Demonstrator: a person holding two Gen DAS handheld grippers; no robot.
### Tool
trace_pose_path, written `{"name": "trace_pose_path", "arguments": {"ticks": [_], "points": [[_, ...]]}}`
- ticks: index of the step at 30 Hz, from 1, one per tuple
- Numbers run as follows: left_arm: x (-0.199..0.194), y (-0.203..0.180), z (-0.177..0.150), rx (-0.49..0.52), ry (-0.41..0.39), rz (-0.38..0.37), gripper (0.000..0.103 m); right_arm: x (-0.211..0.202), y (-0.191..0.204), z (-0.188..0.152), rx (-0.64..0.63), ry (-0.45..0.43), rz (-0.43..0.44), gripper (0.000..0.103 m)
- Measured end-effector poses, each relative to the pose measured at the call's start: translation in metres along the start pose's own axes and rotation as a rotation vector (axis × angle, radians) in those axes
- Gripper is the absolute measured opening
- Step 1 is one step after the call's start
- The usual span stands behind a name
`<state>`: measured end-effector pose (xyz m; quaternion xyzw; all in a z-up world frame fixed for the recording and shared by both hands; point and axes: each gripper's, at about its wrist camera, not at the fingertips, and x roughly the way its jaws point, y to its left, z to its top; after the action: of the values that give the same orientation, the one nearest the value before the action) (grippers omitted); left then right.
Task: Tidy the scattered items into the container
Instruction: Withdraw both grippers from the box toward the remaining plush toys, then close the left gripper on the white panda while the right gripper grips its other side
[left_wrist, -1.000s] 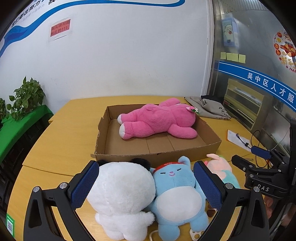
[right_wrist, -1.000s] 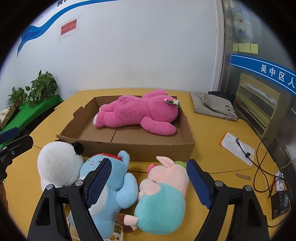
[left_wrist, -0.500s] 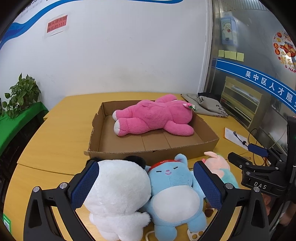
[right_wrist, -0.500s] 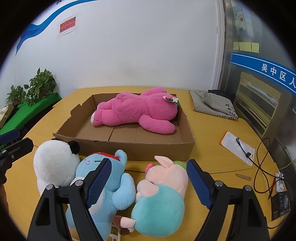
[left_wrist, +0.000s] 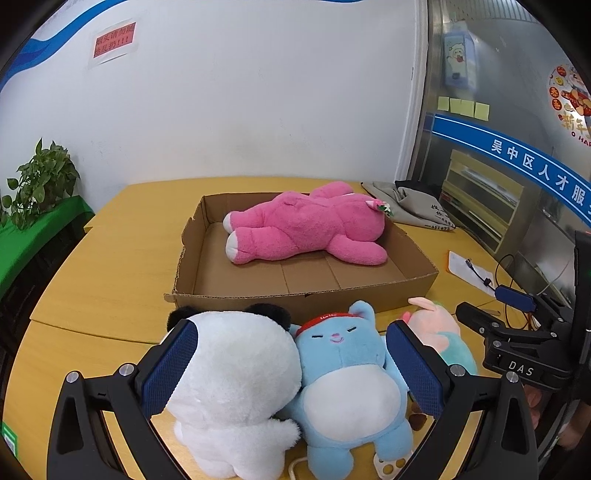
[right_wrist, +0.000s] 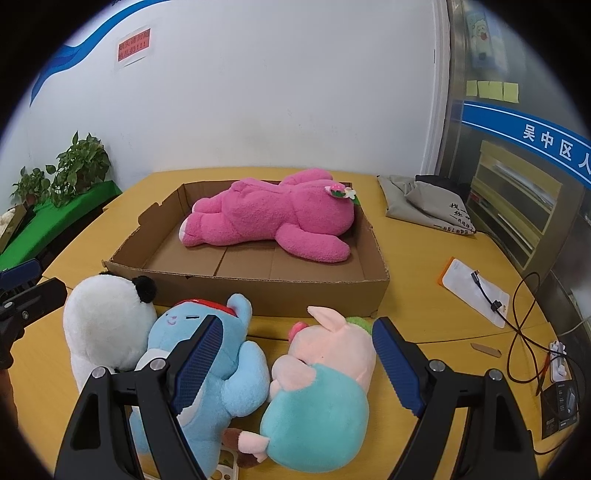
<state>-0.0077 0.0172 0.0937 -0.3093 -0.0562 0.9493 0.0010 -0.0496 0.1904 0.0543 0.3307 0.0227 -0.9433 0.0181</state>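
Note:
A shallow cardboard box (left_wrist: 303, 295) (right_wrist: 266, 291) lies on the yellow table with a pink plush bear (left_wrist: 306, 225) (right_wrist: 273, 218) in it. In front of the box lie a white panda plush (left_wrist: 232, 384) (right_wrist: 107, 321), a blue cat plush (left_wrist: 347, 384) (right_wrist: 221, 373) and a pink pig plush in teal (left_wrist: 439, 332) (right_wrist: 325, 391). My left gripper (left_wrist: 295, 369) is open, its pads either side of the panda and the blue cat. My right gripper (right_wrist: 295, 365) is open around the pig's head.
A grey cloth bag (left_wrist: 413, 203) (right_wrist: 428, 203) lies at the back right. A white pouch with a cable (right_wrist: 476, 288), wires and a small device (right_wrist: 561, 402) lie at the right. Potted plants (right_wrist: 77, 166) stand on a green ledge at the left.
Both grippers have drawn back and risen slightly, so the box and plush toys sit a little lower and farther in view. Nothing was grasped or moved.

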Motion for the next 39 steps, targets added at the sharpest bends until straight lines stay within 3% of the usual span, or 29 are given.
{"name": "trace_pose_path", "arguments": {"ticks": [28, 34, 39], "points": [[-0.002, 0.012, -0.003, -0.020, 0.010, 0.001, 0.103, 0.000, 0.005, -0.003, -0.010, 0.009, -0.003, 0.083], [-0.002, 0.025, -0.006, -0.027, 0.026, -0.002, 0.103, 0.001, 0.016, -0.004, -0.036, 0.011, 0.025, 0.083], [0.001, 0.053, -0.008, -0.007, 0.057, -0.041, 0.103, 0.008, 0.039, -0.007, -0.074, 0.031, 0.127, 0.083]]}}
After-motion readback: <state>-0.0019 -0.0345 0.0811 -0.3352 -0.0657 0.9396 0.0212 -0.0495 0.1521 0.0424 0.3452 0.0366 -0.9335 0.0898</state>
